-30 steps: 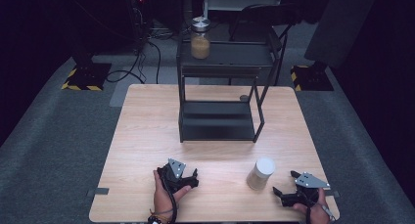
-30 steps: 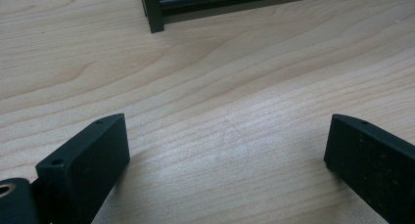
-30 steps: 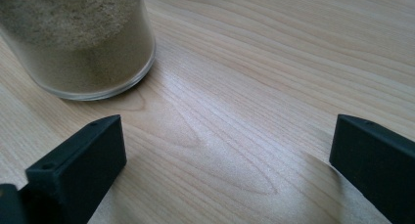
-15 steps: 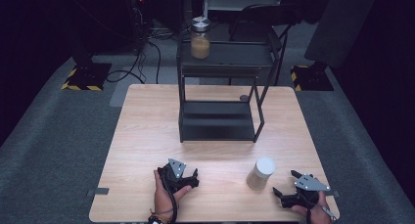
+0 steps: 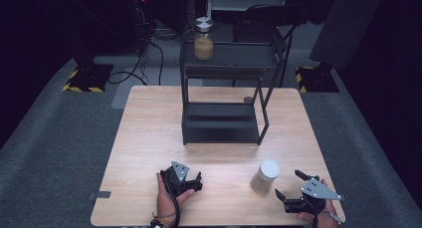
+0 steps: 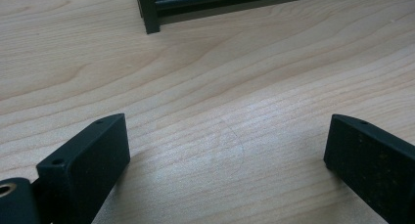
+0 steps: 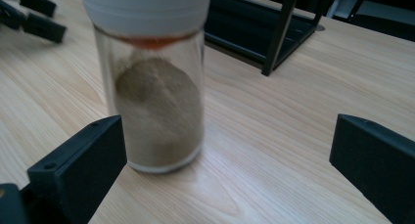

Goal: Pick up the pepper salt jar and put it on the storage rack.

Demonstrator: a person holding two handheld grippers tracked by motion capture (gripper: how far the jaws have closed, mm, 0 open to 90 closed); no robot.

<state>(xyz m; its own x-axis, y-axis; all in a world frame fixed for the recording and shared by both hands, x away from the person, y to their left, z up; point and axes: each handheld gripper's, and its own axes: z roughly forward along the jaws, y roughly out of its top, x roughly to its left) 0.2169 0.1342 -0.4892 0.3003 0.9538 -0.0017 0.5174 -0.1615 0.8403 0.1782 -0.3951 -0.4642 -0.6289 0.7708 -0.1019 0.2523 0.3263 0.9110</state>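
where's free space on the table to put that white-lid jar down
The table's left strip beside the rack is bare, as is the right strip past it. The rack's lower shelf is empty too. It's crowded along the near edge: left gripper, jar and right gripper.

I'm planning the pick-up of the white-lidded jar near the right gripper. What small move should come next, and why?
Probably shift the right gripper slightly toward the white-lidded jar so the jar sits centred between its fingers. In the right gripper view the jar stands upright on the table close to one finger, with a wide gap to the other, and the gripper is open.
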